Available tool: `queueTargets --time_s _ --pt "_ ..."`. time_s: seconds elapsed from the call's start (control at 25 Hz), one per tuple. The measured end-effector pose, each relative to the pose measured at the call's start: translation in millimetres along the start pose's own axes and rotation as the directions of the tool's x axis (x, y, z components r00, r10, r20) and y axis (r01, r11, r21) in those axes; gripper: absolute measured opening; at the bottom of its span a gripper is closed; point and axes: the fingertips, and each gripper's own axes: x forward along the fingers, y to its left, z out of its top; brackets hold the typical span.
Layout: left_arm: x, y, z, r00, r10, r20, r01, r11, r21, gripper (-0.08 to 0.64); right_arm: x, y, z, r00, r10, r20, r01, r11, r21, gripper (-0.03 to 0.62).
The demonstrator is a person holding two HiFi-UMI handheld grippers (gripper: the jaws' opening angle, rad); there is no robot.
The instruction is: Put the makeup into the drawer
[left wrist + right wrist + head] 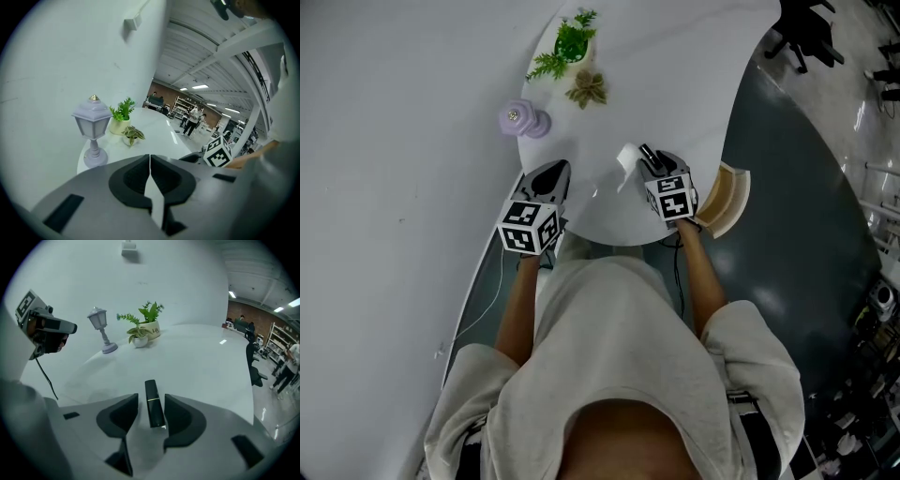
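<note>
A black lipstick tube [153, 404] with a thin gold band lies between the jaws of my right gripper [151, 401], close against the right pad, with a clear gap to the left pad. In the head view that gripper [649, 155] points down at the white table [675, 84] near its front right. An open wood-lined drawer [727, 199] sticks out under the table's right edge, just right of this gripper. My left gripper [558, 171] hovers over the table's left front edge, its jaws [150, 159] together with nothing between them.
A small lilac lantern lamp [523, 119] stands at the table's left edge by the white wall. Behind it are a green potted plant [567, 42] and a smaller leafy pot [588, 87]. A dark office chair [806, 33] stands on the grey floor at the far right.
</note>
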Motion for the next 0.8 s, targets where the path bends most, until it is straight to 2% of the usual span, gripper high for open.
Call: queueTargets --time_s 0.24,0.4,0.56,0.8 --pt "2 1 -2 1.000 -0.019 -0.007 0.019 1.000 0.000 0.014 8 0 -3 0.998 -0.038 -0.041 0.038 0.999 -0.006 0.101" --pt "8 -5 -1 0.999 -0.049 -0.021 0.049 0.999 0.020 0.014 9 -1 -3 0.999 -0.033 -0.043 0.035 0.999 0.037 0.095" --pt "18 -19 3 0.995 -0.092 -0.038 0.094 0.994 0.057 0.014 -4 -7 3 0.999 -0.051 0.014 0.049 0.992 0.116 0.095" --pt "40 -54 5 0.981 -0.174 -0.084 0.183 0.976 0.120 0.014 -55 -28 -6 0.981 -0.155 0.114 0.120 0.957 0.265 0.095"
